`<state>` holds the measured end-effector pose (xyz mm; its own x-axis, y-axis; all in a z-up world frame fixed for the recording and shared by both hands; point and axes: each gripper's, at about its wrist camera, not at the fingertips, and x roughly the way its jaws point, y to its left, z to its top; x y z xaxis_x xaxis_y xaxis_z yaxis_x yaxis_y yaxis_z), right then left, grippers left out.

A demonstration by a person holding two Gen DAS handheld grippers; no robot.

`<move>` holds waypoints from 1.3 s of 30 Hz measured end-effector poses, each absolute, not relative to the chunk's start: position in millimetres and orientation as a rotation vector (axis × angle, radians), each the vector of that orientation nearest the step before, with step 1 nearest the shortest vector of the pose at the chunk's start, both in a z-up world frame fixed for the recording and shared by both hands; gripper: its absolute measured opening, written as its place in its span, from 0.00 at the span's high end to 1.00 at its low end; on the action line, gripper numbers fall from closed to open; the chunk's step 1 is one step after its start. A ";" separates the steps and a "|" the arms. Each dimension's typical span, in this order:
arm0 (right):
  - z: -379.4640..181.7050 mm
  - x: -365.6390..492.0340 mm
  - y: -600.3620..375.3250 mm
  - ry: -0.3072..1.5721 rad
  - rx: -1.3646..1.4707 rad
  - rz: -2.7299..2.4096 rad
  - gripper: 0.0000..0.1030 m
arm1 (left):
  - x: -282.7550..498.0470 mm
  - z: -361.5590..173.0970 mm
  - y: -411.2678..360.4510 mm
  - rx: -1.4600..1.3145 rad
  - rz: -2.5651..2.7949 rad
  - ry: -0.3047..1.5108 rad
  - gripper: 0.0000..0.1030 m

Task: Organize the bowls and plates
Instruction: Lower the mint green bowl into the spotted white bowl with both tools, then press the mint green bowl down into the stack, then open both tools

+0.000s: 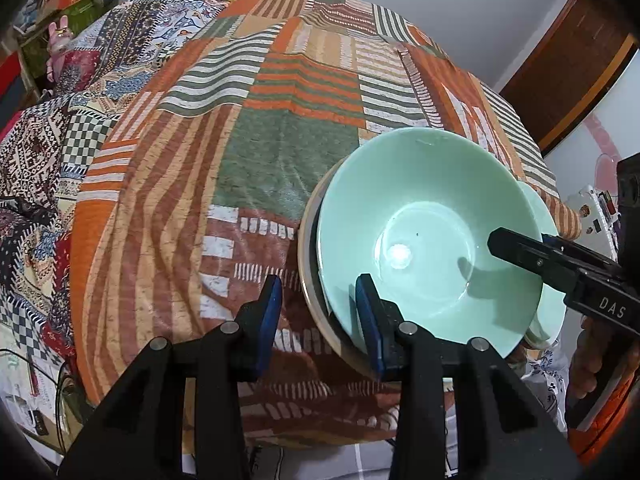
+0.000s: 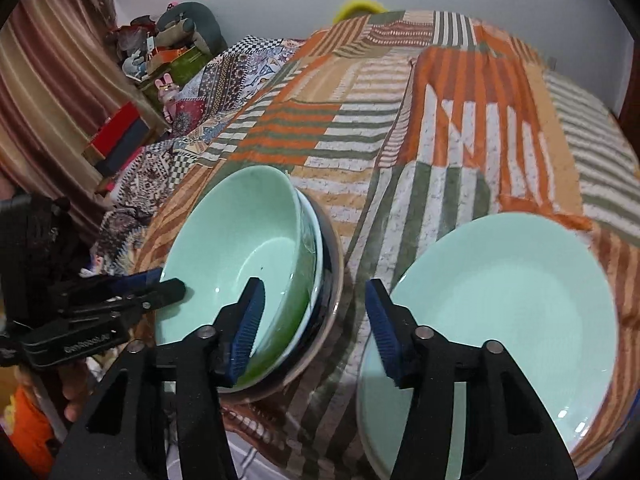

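Note:
A mint green bowl (image 1: pixel 420 200) (image 2: pixel 240 232) sits nested on top of a darker bowl with a beige rim (image 1: pixel 305 248) (image 2: pixel 334 264) on a patchwork bedspread (image 1: pixel 280 140). My left gripper (image 1: pixel 320 316) is open and straddles the stack's near left rim, one finger inside the green bowl and one outside, with the pads apart from it. My right gripper (image 2: pixel 316 328) is also open across the opposite rim, its left finger (image 2: pixel 250 320) inside the bowl. A mint green plate (image 2: pixel 500 300) lies flat to the right of the stack, partly under the right finger.
The bedspread (image 2: pixel 440 140) stretches far beyond the dishes. At the left there are shelves with boxes and a pink rabbit toy (image 2: pixel 168 92). A wooden door frame (image 1: pixel 560 80) stands at the right. A person's hand (image 1: pixel 588 360) holds the right gripper.

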<state>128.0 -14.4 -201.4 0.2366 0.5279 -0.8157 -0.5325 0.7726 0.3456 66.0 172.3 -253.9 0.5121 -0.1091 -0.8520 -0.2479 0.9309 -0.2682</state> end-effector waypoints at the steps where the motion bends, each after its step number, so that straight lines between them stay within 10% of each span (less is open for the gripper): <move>1: -203.0 129.3 -14.8 1.125 0.006 0.733 0.62 | 67.8 -255.9 171.5 -0.380 0.080 1.042 0.63; 39: -181.2 118.0 -26.9 1.089 0.035 0.740 0.68 | 49.4 -203.3 149.8 -0.366 0.077 0.935 0.71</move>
<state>118.0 -26.9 -181.2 0.2513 0.5605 -0.7891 -0.5273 0.7629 0.3740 49.4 149.8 -203.3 0.5956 -0.0927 -0.7979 -0.2219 0.9357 -0.2744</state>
